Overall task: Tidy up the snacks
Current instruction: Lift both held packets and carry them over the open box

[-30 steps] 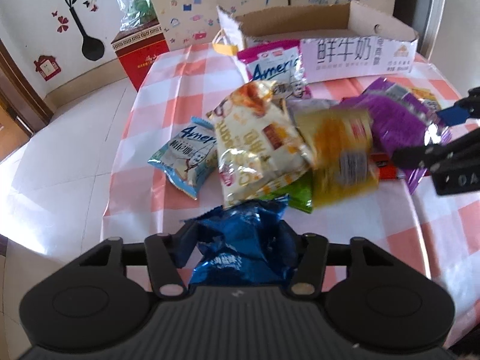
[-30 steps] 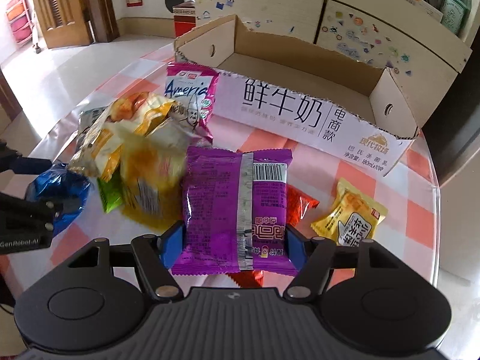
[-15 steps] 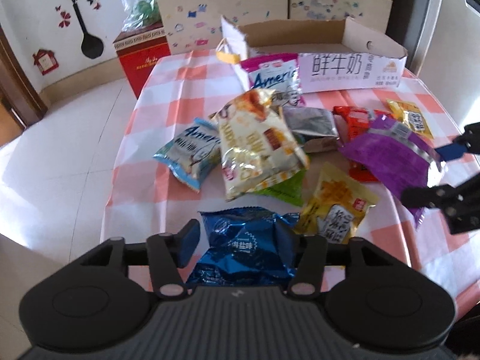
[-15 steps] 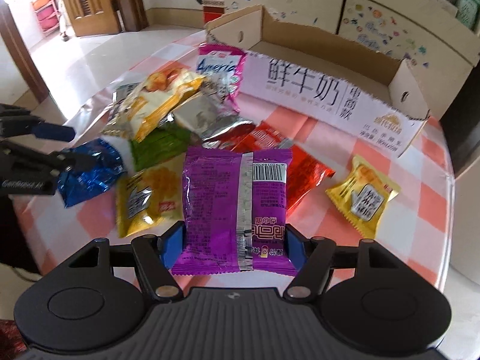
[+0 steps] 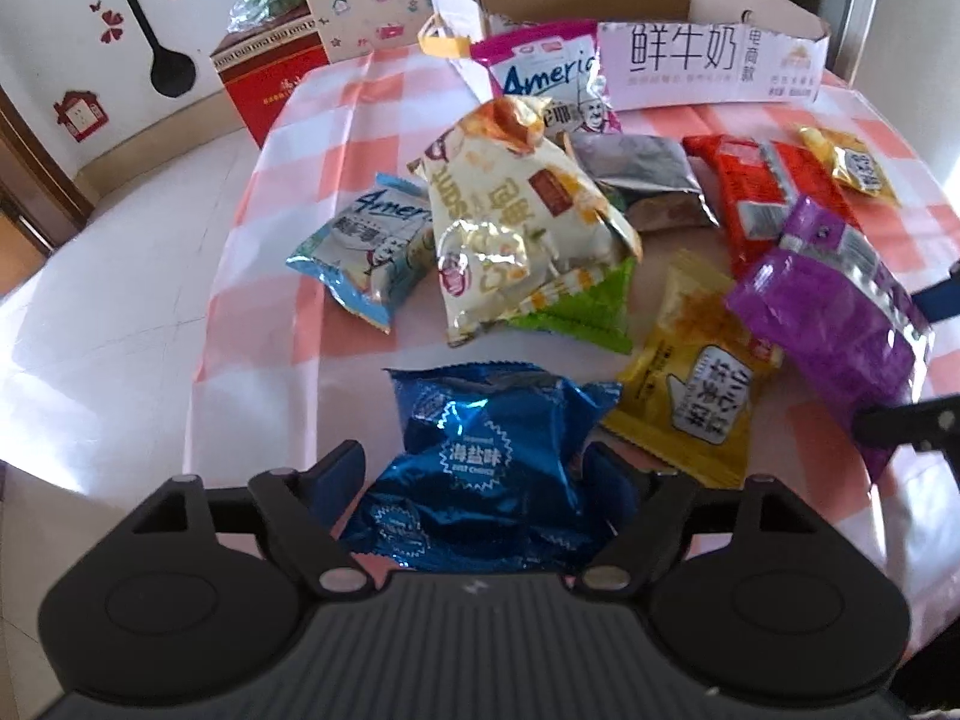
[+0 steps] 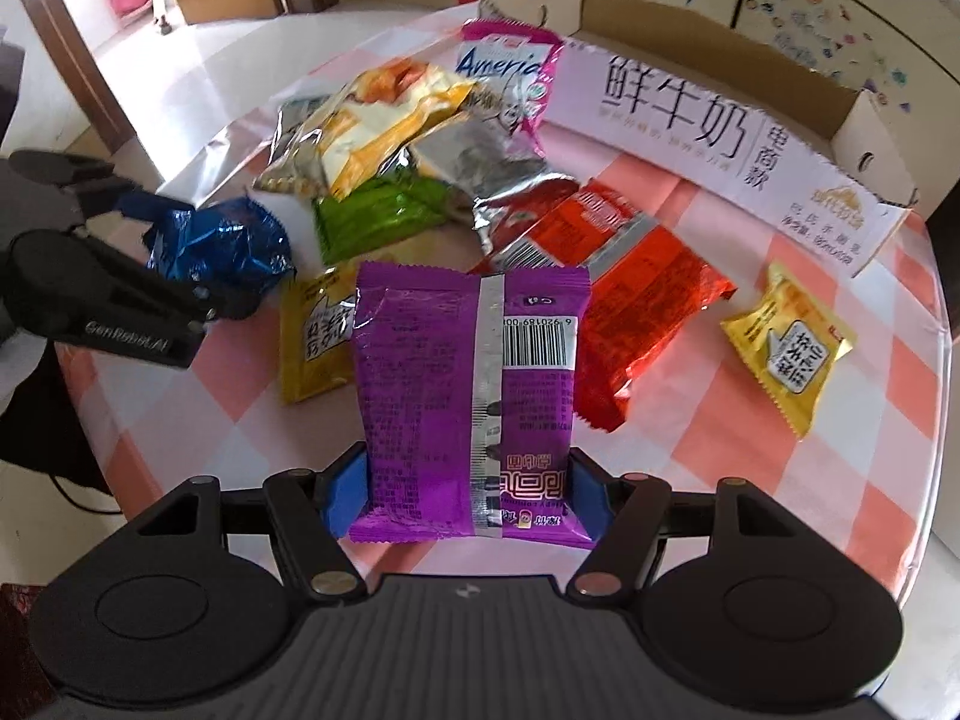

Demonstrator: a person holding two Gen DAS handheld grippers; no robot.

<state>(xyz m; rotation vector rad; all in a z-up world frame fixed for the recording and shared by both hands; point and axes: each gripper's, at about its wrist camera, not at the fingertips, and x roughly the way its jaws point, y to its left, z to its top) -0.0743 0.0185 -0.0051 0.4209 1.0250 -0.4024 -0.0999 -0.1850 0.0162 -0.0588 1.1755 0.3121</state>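
The left tongs (image 5: 480, 480) are opening around the blue packet (image 5: 486, 456), which could slide off the worktop (image 5: 360, 90) edge just beside it. The right tongs (image 6: 465, 495) grip the purple packet (image 6: 468, 396) above the worktop. Counted: two yellow packets, two "Americ" bags, one cardboard box (image 6: 690, 114)

Ten snack packets (image 5: 528, 228) — two yellow (image 6: 789, 348) — one cardboard box (image 6: 690, 114).

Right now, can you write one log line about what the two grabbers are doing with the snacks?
left gripper: jaws opening, blue snack bag between them | right gripper: shut on purple snack packet | cardboard box: no snacks seen inside
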